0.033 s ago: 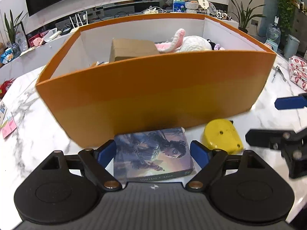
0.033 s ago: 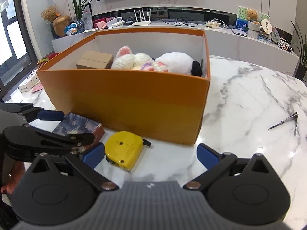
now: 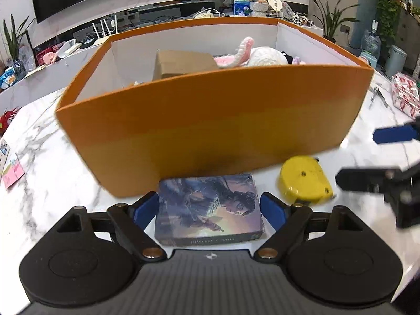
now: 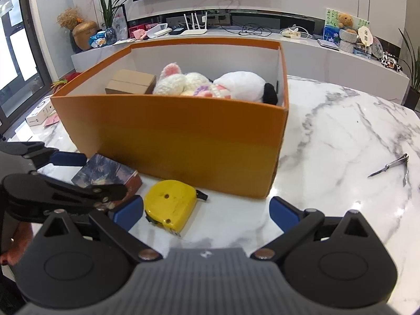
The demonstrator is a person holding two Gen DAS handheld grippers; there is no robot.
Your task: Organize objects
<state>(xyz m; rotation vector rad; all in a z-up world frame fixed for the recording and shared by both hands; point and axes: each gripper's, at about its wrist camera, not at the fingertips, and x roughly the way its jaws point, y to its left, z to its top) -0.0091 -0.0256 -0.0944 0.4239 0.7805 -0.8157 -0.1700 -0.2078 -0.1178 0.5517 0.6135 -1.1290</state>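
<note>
Orange cardboard forms the big box (image 4: 183, 141) standing on the marble desk (image 4: 341, 136), open at the top. Inside it lie a brown carton (image 4: 130, 85) at the left and plush toys (image 4: 210, 86) to the right of it. On the near side of the box, flat on the desk, sits a card box (image 3: 208, 207) with a painted figure on its lid, its far edge just beside the orange wall. The left tongs (image 3: 210, 207) stand apart, one blue pad on each side of the card box, not clearly pressing it. A yellow tape measure (image 4: 170, 207) lies to its right. The right tongs (image 4: 207, 212) are spread wide around nothing, with the tape measure just beside their left pad. Nail clippers (image 4: 391, 164) lie far right.
</note>
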